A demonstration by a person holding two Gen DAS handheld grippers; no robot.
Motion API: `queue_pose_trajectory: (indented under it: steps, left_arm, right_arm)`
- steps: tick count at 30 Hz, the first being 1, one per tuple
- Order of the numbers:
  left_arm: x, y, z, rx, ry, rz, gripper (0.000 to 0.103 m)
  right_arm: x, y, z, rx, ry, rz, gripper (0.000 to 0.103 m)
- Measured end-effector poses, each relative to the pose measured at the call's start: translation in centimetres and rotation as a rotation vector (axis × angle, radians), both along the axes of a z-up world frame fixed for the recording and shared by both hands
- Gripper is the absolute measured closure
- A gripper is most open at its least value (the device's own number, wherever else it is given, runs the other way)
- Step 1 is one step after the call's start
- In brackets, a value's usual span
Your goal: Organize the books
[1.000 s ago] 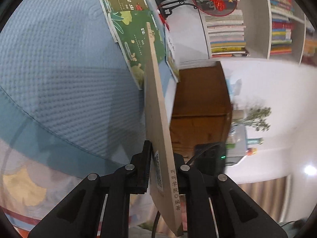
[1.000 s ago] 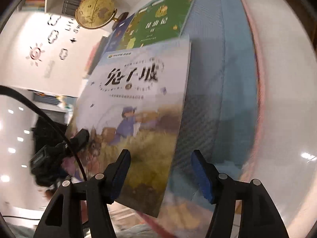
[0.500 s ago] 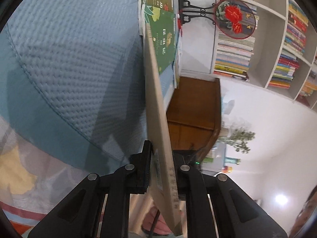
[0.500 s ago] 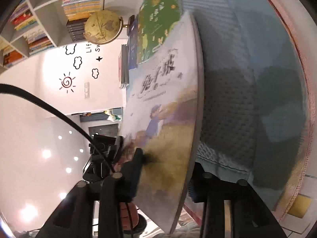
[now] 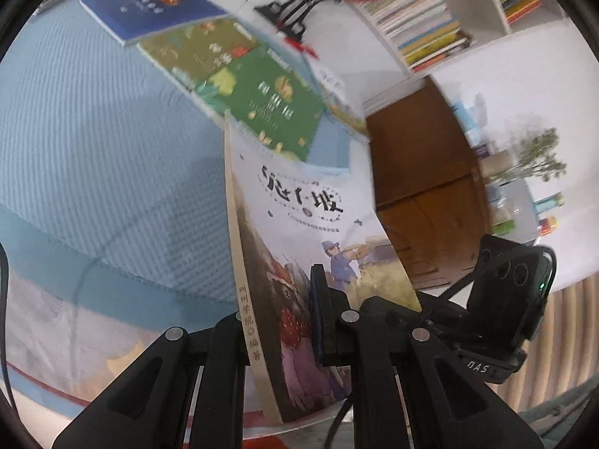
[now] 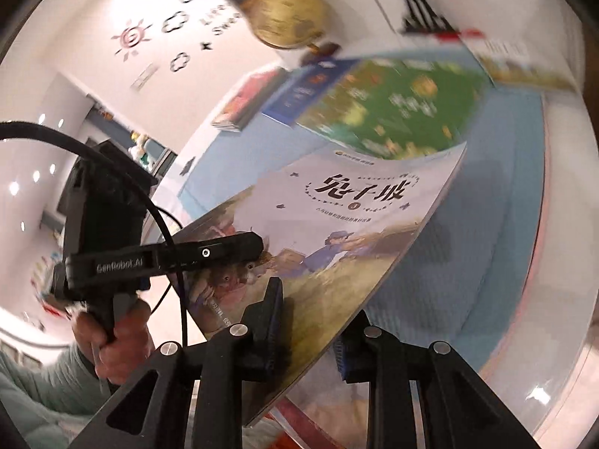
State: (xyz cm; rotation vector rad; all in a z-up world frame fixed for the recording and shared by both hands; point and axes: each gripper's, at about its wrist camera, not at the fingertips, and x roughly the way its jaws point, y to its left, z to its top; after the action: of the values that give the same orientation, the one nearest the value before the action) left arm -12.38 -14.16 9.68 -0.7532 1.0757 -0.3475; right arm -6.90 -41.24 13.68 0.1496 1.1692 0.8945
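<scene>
A thin picture book (image 5: 299, 209) with a pale cover and a tan spine hangs tilted above the blue cloth. My left gripper (image 5: 280, 333) is shut on its lower end near the spine. In the right wrist view the same book (image 6: 337, 232) runs between the jaws of my right gripper (image 6: 307, 336), which are closing, with one pad on the cover and one beneath. There the left gripper (image 6: 224, 250) shows too, clamped on the book's other side and held by a hand (image 6: 116, 336).
Green books (image 5: 273, 101), an olive one (image 5: 198, 48) and a blue one (image 5: 149, 7) lie overlapped on the light blue cloth (image 5: 93, 131). Behind are a full bookshelf (image 5: 423, 26), a wooden cabinet (image 5: 419, 172), a globe (image 6: 288, 15) and red books (image 6: 247, 101).
The right gripper's jaws went from wide apart to closed on the book. Both grippers rose and rolled, so the book's cover now faces the left camera instead of its edge.
</scene>
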Motion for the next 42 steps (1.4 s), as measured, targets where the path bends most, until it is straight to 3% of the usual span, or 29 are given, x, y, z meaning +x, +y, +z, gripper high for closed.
queue_pose_trajectory:
  steps: [5,13,18,22,25,29,31,36,42]
  left_arm:
    - [0.5,4.8,2.7,-0.004,-0.072,0.042,0.093]
    - [5.3,20.0,4.9,0.078,-0.130,0.128,0.093]
    - [9.7,29.8,4.6,0.172,-0.116,0.126,0.093]
    - [14.4,36.2,3.2,0.221,-0.097,0.113,0.093]
    - [18.0,39.4,1.5,0.232,-0.063,0.082,0.093]
    - [21.4,42.8,-0.9,0.146,-0.009,0.077,0.090]
    - [22.7,44.2,-2.0,0.113,0.028,0.076,0.083]
    - [24.7,46.1,-3.2,0.123,0.090,0.062,0.081]
    - [24.7,47.8,-3.8,0.152,0.133,0.071,0.078]
  right_arm:
    - [0.6,3.6,2.7,0.040,-0.073,0.029,0.080]
    - [5.7,20.2,3.8,0.093,-0.137,0.084,0.079]
    - [9.9,31.8,2.2,0.113,-0.104,0.089,0.078]
    - [14.4,38.7,-0.3,0.126,-0.055,0.054,0.077]
    - [17.4,43.4,-1.8,0.055,-0.085,0.016,0.076]
    - [21.0,45.9,-3.5,0.042,-0.031,-0.050,0.076]
    - [22.3,46.4,-4.0,0.040,-0.015,-0.077,0.075]
    - [24.0,48.5,-5.2,-0.030,-0.018,-0.119,0.075]
    - [24.7,49.7,-6.2,-0.020,0.030,-0.161,0.075]
